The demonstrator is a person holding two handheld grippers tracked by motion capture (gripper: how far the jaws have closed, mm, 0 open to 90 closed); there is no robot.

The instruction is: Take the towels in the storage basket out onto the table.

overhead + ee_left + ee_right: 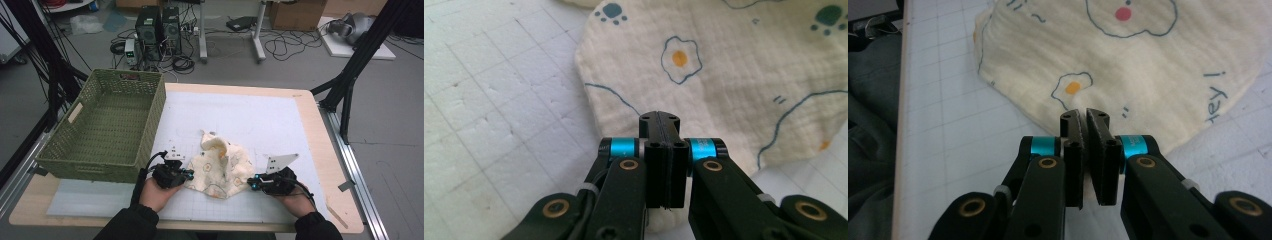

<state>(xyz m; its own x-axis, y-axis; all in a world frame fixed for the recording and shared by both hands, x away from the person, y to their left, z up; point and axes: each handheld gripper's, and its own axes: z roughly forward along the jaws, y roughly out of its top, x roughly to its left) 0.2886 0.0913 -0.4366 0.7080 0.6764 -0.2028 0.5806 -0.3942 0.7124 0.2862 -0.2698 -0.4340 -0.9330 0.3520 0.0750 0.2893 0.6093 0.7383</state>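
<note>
Cloth [220, 167], cream w/ fried-egg and paw prints, lies crumpled on the white grid mat [260, 120] betw. the two tongs, one corner folded up on its far side. Left tongs [186, 174] sit at the cloth's left edge, held by the left hand [157, 192]; in the left gripper view the jaws are pressed flat together, tips [659, 120] over the cloth's hem, w/ a bit of cloth edge showing under them near the bottom, so they look to be pinching the hem there. Right tongs [254, 183] sit at the cloth's right edge, in the right hand [295, 200]; in the right gripper view the jaws are nearly together, a thin wedge of pale cloth caught betw. them low down, tips [1084, 117] slightly apart above it, pinching the cloth edge. Most of the cloth spreads ahead of both sets of tongs. Green woven basket [85, 150] stands on the table [330, 165] just beyond and to the left of the left tongs, well apart from the right ones. Floor past the table: PC towers [159, 25] and cables.
</note>
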